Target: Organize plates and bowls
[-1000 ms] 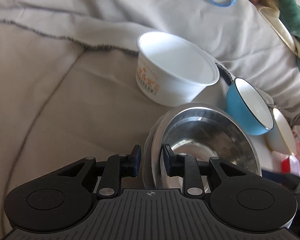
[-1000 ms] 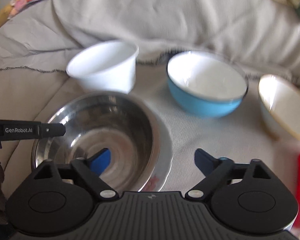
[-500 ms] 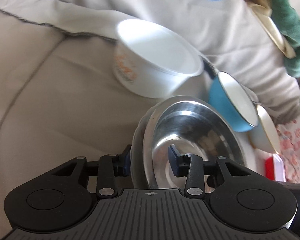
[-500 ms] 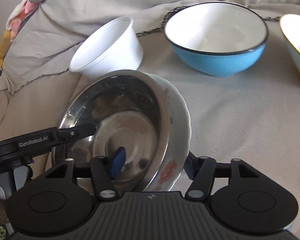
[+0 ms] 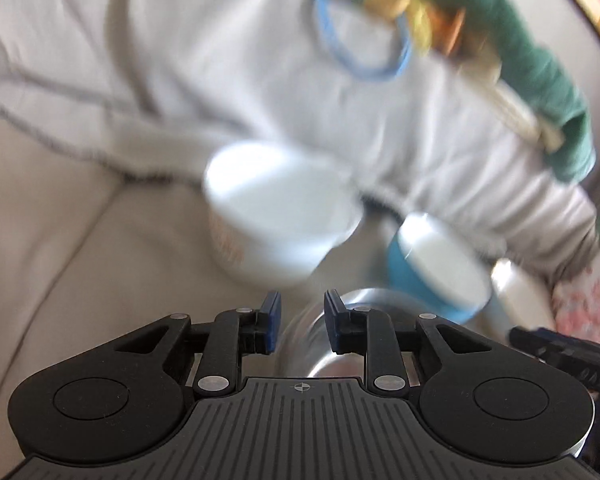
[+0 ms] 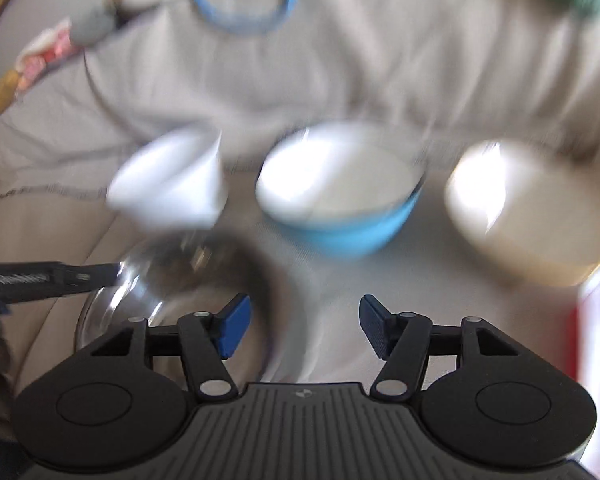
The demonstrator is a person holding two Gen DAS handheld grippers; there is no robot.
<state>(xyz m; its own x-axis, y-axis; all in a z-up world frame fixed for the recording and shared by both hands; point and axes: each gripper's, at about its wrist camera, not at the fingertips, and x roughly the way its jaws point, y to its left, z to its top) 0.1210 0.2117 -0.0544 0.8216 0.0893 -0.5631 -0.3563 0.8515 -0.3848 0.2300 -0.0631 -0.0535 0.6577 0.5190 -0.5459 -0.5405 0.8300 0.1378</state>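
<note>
Bowls sit unstacked: shiny steel bowl [image 6: 172,280], white plastic tub [image 6: 168,184], blue enamel bowl [image 6: 340,200]; both your grippers' jaws are apart, gripping nothing.

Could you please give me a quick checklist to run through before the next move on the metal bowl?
1. Left hand-held gripper open: ok, a gap shows between the jaws.
2. Left jaws straddle the metal bowl rim: cannot tell, motion blur.
3. Right hand-held gripper open: ok, jaws wide apart with nothing between them.
4. Blue bowl apart from the metal bowl: ok.
5. White cup apart from the metal bowl: cannot tell, blurred edges meet.
6. Views sharp enough to judge contact: not ok.
</note>
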